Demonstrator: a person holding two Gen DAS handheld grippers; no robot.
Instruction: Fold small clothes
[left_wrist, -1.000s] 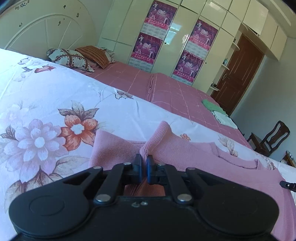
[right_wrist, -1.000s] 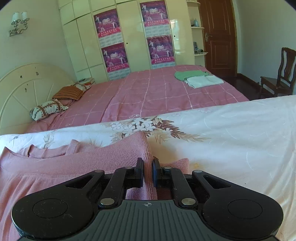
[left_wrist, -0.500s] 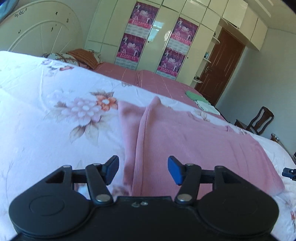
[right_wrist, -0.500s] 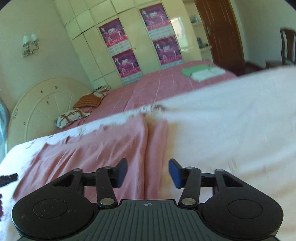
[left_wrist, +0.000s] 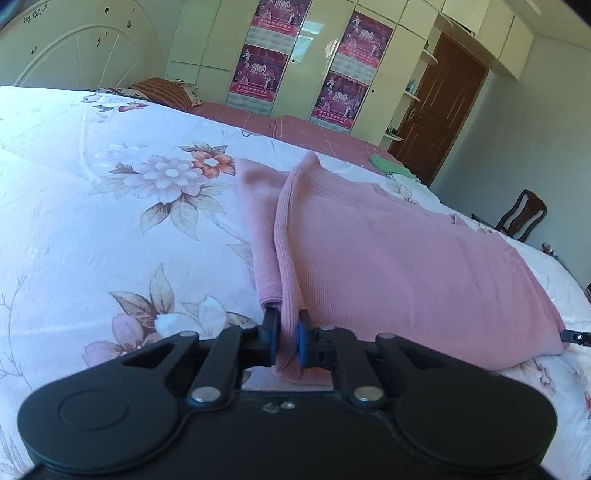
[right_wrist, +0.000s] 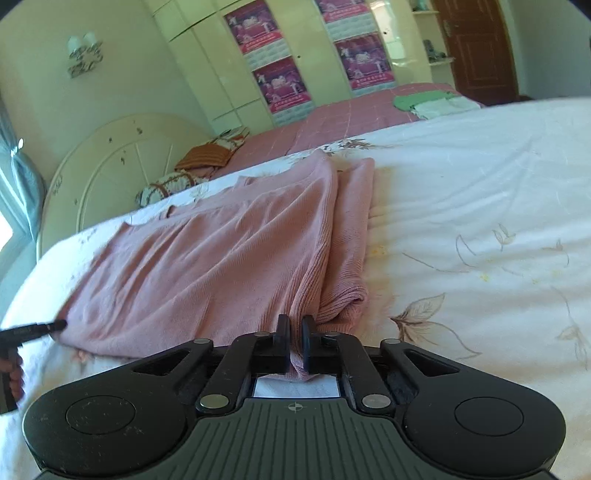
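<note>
Pink knit sweater (left_wrist: 388, 258) lies partly folded on the floral bedspread (left_wrist: 110, 221), one side panel doubled over along each long edge, its near hem toward the near edge of the bed. Left gripper (left_wrist: 284, 339) has its jaws closed on a raised ridge of the knit at the near left corner of the garment; right gripper (right_wrist: 294, 343) has its jaws pinched on a similar ridge at the near right corner.

Each grip appears to catch only a narrow pleat of loose, stretchy fabric. If the lift is uneven or quick, I judge the thin pinch could slip out, or only the top layer could rise, letting the folded side panels fall open. Pulling the two corners apart might also stretch the hem askew.
</note>
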